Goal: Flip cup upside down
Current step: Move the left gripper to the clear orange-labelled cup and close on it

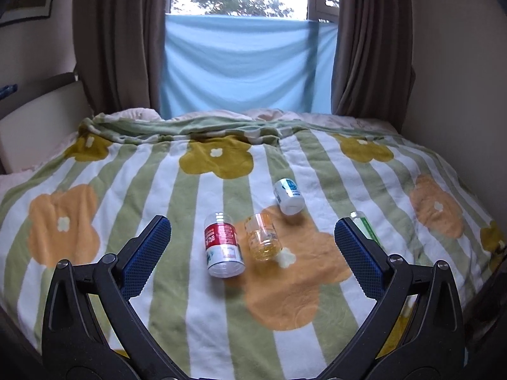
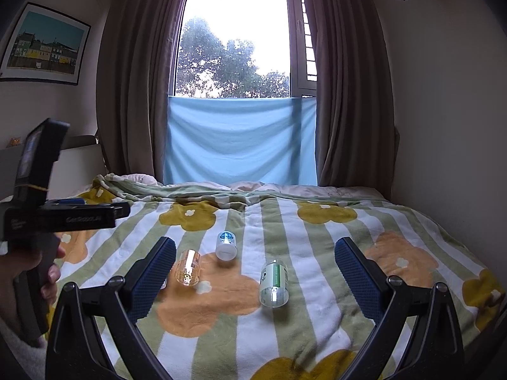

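Observation:
Several cups stand on the flowered blanket [image 1: 95, 171]. A clear yellowish cup [image 1: 263, 237] stands in the middle, also in the right wrist view [image 2: 187, 267]. A red-labelled cup [image 1: 223, 247] is to its left. A white cup with a blue print [image 1: 287, 196] stands behind it, also in the right wrist view [image 2: 226, 245]. A green-labelled cup [image 2: 274, 283] shows between the right fingers and partly behind the left gripper's right finger [image 1: 364, 224]. My left gripper [image 1: 252, 247] is open, short of the cups. My right gripper [image 2: 255, 272] is open and empty.
The bed [image 2: 348, 209] fills the view, with rumpled bedding at the far end. Brown curtains [image 2: 348, 95] and a blue cloth [image 2: 240, 139] hang behind it. A headboard [image 1: 41, 120] is on the left. The left gripper's body and the hand holding it [image 2: 41, 221] show at the left.

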Tool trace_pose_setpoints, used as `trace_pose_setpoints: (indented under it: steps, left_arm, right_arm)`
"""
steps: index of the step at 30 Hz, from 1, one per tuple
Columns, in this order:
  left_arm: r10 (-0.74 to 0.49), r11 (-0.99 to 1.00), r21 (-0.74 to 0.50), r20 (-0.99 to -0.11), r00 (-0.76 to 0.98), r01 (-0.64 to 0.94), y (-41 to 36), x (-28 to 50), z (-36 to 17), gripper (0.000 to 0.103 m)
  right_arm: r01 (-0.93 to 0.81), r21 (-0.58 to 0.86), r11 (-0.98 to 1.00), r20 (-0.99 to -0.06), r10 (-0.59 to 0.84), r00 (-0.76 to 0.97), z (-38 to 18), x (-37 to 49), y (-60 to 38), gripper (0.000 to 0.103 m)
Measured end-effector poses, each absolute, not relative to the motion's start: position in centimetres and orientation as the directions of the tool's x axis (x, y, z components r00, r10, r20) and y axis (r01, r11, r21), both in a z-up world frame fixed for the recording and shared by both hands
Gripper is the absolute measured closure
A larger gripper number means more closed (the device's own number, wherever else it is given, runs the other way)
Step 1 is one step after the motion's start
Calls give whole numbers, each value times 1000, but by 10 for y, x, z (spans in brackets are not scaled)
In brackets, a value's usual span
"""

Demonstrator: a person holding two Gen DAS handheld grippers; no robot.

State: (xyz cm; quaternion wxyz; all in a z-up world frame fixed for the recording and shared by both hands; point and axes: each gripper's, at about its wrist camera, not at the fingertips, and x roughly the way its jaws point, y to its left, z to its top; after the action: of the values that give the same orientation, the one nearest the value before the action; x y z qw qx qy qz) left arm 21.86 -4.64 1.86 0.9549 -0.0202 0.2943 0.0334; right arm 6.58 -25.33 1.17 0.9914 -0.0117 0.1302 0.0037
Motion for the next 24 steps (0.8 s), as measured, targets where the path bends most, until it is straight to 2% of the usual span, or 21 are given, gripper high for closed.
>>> trace_pose_setpoints:
  steps: [7, 10, 16, 20, 24]
  left_arm:
    - [44, 999, 51, -811, 583, -4, -65, 367, -42, 0]
    - [54, 998, 55, -875, 481, -13, -66, 405, -80, 0]
    - [33, 999, 28, -938, 346, -20, -66, 440, -136, 0]
    - [16, 1000, 12, -954, 299, -15, -69, 452, -157, 1]
    - [46, 999, 44, -964, 261, -11, -73, 462, -174, 5]
  right_arm:
    - [11, -28, 1000, -291, -19, 957, -1, 88, -263, 3]
    - [12, -20, 1000, -311, -18, 950, -10, 99, -267, 3]
    - [-21, 7, 1000, -403, 22, 915, -48, 127, -268, 3]
    - [-39, 41, 998, -474, 54, 879, -76, 143, -268, 3]
    - [-53, 51, 997, -507, 72, 859, -89, 148, -266, 3]
